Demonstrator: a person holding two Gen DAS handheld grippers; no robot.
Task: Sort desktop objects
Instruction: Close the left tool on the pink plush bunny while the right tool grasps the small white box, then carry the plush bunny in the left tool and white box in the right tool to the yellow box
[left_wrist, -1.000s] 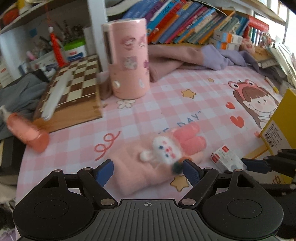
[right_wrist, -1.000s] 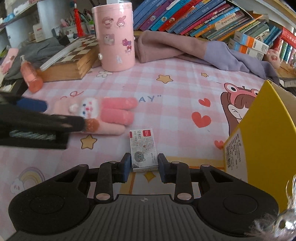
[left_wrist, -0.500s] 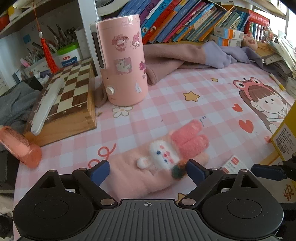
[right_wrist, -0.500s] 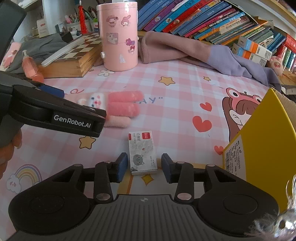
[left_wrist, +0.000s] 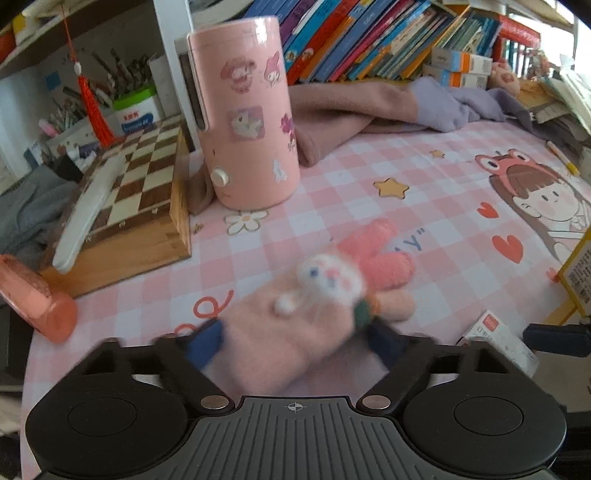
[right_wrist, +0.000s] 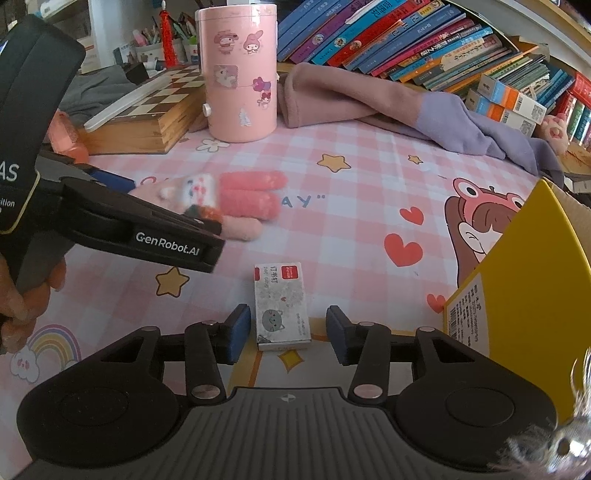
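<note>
A pink plush bunny pouch (left_wrist: 314, 306) lies on the pink checked mat (left_wrist: 424, 206). My left gripper (left_wrist: 295, 343) is open with its blue pads either side of the pouch's near end; the view is blurred. It also shows in the right wrist view (right_wrist: 236, 201), with the left gripper (right_wrist: 147, 229) over it. A small white staple box (right_wrist: 281, 306) lies on the mat between the pads of my open right gripper (right_wrist: 286, 334), apart from both. The box also shows in the left wrist view (left_wrist: 498, 339).
A tall pink canister (left_wrist: 247, 114) stands behind the pouch. A wooden chess box (left_wrist: 136, 206) and a pink bottle (left_wrist: 33, 299) lie at left. A yellow box (right_wrist: 535, 302) stands at right. Pink and purple cloth (right_wrist: 388, 107) and books (right_wrist: 406, 40) line the back.
My left gripper has moved forward and narrowed around the pouch's near end. My right gripper has opened wider around the staple box, which stays on the mat.
</note>
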